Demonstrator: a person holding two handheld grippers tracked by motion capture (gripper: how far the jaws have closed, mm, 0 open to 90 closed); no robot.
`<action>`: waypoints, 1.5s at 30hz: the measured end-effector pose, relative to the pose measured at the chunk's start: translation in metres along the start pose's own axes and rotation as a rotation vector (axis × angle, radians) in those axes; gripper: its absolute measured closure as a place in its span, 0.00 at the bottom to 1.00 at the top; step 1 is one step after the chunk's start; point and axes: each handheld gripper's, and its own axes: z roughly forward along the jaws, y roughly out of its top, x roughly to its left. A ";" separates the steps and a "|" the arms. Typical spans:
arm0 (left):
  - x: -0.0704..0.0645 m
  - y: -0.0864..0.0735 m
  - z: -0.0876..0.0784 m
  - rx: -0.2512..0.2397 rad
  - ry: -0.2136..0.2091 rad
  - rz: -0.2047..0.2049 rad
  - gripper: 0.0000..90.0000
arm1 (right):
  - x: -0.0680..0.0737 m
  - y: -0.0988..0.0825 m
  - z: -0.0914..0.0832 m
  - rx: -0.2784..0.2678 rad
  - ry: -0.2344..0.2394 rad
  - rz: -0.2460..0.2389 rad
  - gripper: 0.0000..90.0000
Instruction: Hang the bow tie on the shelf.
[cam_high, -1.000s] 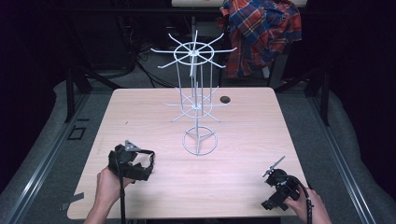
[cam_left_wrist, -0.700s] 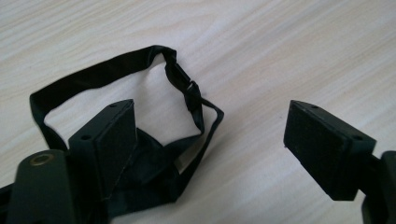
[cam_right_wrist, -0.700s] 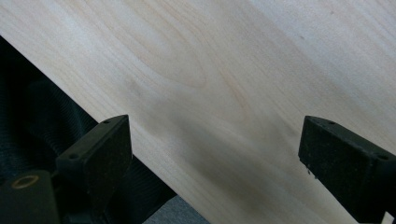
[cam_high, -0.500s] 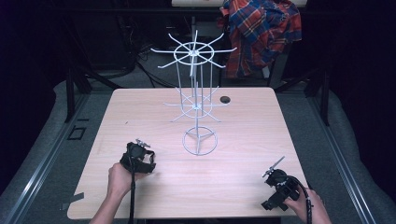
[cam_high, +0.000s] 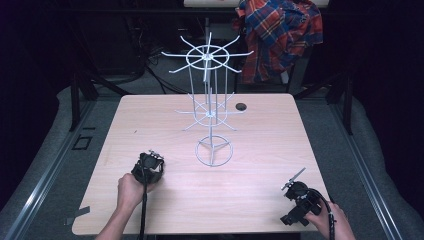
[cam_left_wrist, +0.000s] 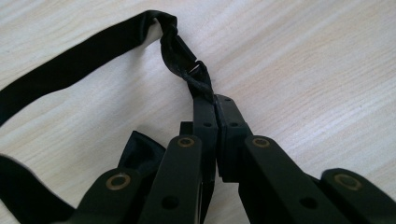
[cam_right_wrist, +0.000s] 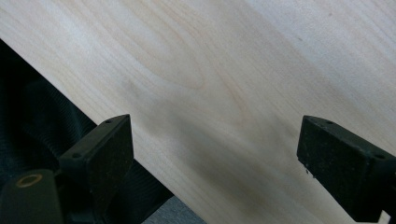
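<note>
My left gripper (cam_left_wrist: 215, 105) is shut on a black fabric strap (cam_left_wrist: 84, 60), pinching it just below a small metal ring (cam_left_wrist: 195, 70). The strap loops away to the left over the wooden table (cam_left_wrist: 303, 60). From above, the left gripper (cam_high: 148, 167) sits at the table's front left, left of the wire rack's ring base (cam_high: 213, 151). My right gripper (cam_high: 295, 186) rests near the front right corner. Its jaws stand wide apart in the right gripper view (cam_right_wrist: 215, 154), with only bare wood between them.
A tall white wire display rack (cam_high: 210, 85) with two tiers of spoke arms stands mid-table. A small black round object (cam_high: 241, 106) lies behind it to the right. A plaid shirt (cam_high: 280, 35) hangs beyond the table. The table's edge (cam_right_wrist: 116, 107) runs close by the right gripper.
The left hand has turned and shifted slightly right and forward, so the gripper and strap look more compact from above. The right gripper has stayed put.
</note>
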 end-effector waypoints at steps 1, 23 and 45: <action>0.001 -0.001 -0.002 -0.003 0.002 0.001 0.99 | -0.001 0.000 0.001 -0.002 0.000 0.003 0.11; 0.014 -0.006 -0.083 -0.394 -0.094 -0.032 0.99 | 0.000 -0.003 -0.003 -0.010 -0.024 0.006 0.11; 0.014 0.014 -0.106 -0.574 -0.184 -0.060 0.99 | -0.003 -0.003 -0.002 -0.014 -0.027 0.014 0.11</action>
